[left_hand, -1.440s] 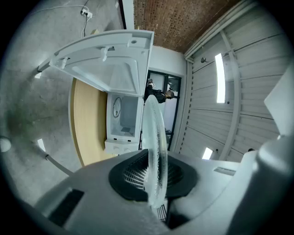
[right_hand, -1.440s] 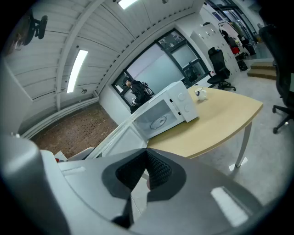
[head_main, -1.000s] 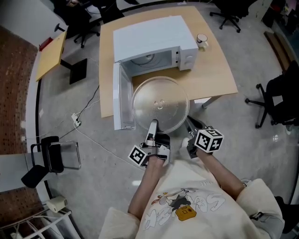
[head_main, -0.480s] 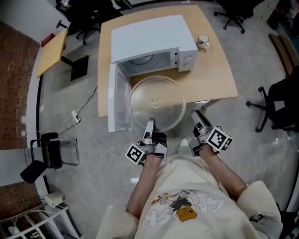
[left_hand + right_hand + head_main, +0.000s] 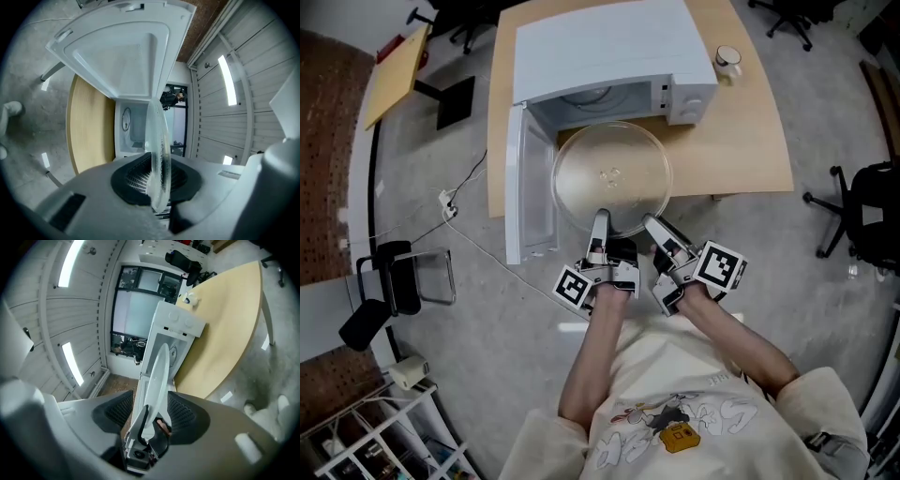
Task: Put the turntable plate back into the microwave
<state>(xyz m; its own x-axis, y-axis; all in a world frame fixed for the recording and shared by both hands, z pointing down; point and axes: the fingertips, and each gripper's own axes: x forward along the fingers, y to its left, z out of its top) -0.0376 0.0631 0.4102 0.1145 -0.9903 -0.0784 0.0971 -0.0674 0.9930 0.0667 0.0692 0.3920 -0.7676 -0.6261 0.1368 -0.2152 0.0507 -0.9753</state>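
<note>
The clear glass turntable plate [image 5: 612,178] hangs level in front of the white microwave [image 5: 609,47], whose door [image 5: 517,183] stands swung open to the left. My left gripper [image 5: 600,223] is shut on the plate's near rim; in the left gripper view the plate [image 5: 157,136] runs edge-on between the pads of that gripper [image 5: 157,180]. My right gripper [image 5: 659,232] is at the near right rim and its jaws have just been opening. In the right gripper view the plate's edge [image 5: 157,371] passes between the pads of that gripper [image 5: 152,413] with a gap on each side.
The microwave stands on a light wooden table [image 5: 750,141], with a white mug [image 5: 728,58] to its right. Its cavity [image 5: 131,131] lies straight ahead of the plate. Office chairs [image 5: 862,216] stand at the right, a black chair [image 5: 389,291] and a cable at the left.
The right gripper swung out to the right, then came in to the plate's near right rim with its jaws opened. The left gripper carried the plate a little closer to the microwave's opening.
</note>
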